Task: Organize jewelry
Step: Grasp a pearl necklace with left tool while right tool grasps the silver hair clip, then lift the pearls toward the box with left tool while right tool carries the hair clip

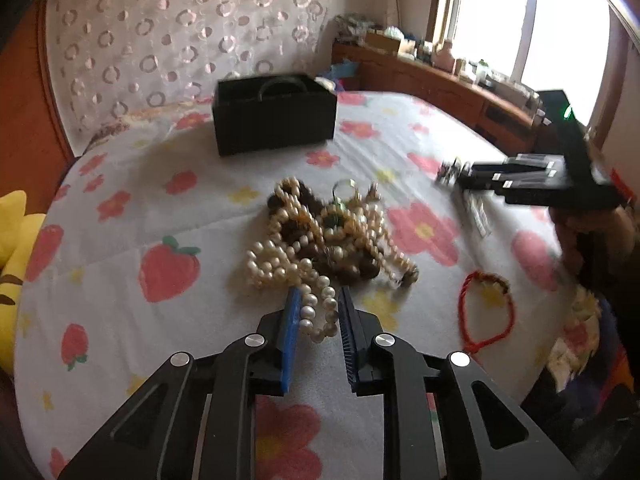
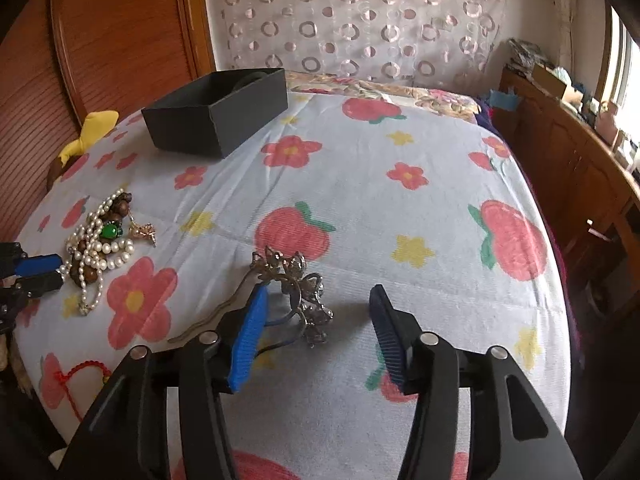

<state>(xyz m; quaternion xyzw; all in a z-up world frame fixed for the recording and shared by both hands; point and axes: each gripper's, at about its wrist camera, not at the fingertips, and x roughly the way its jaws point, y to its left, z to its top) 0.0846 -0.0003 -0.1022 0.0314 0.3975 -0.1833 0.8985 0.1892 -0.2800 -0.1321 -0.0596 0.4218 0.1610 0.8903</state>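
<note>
We saw the jewelry spread on a bed [image 2: 360, 200] covered by a sheet printed with flowers and strawberries. A tangled heap of pearl strands [image 1: 320, 236] mixed with dark brown beads lay near the middle of the left view, and one pearl loop [image 1: 318, 312] trailed out of it toward the camera. The left tongs [image 1: 318, 312] stood narrowed around that loop, the blue pads close on either side of the pearls, though we could not tell for certain that both pads pressed on them. The right tongs [image 2: 316, 320] stood about half open with nothing gripped; a metal flower hairpin [image 2: 296, 292] lay on the sheet just beside the left pad and partly between the pads. A red cord bracelet [image 1: 486, 312] rested apart from the heap, to its right in the left view. A black box [image 2: 218, 112], open at the top, sat farther back near the headboard, with a dark ring-shaped thing inside it. A yellow soft toy [image 1: 12, 248] lay at the bed's left edge.
</note>
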